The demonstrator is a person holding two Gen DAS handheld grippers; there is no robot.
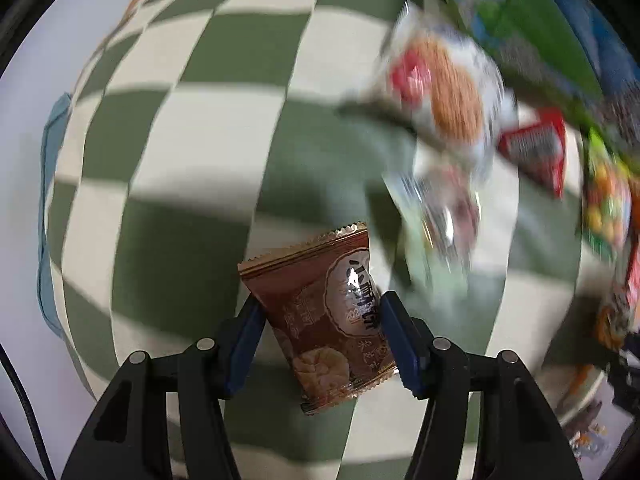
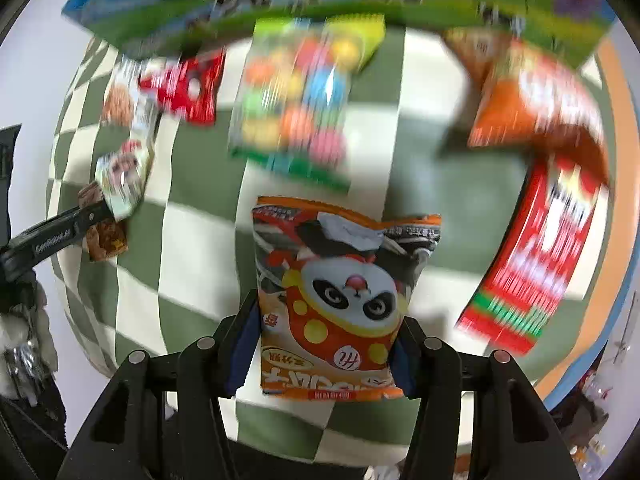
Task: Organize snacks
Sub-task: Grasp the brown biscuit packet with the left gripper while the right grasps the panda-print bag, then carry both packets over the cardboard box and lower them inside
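My left gripper (image 1: pixel 320 320) is shut on a small brown snack packet (image 1: pixel 312 292), its blue pads pressing on both side edges. The packet hangs above the green-and-white checked cloth (image 1: pixel 192 140). My right gripper (image 2: pixel 326 344) is shut on an orange packet with a panda face (image 2: pixel 340 280), held by its lower sides above the same cloth (image 2: pixel 192 240). At the left edge of the right wrist view, the left gripper (image 2: pixel 90 218) shows with the brown packet (image 2: pixel 108 240) in it.
Other snacks lie blurred on the cloth: a white biscuit packet (image 1: pixel 444 96), a red packet (image 1: pixel 536 148), a bag of coloured sweets (image 2: pixel 296 108), an orange bag (image 2: pixel 532 96) and a red box (image 2: pixel 536 256). A large blue-green box (image 2: pixel 280 4) stands at the back.
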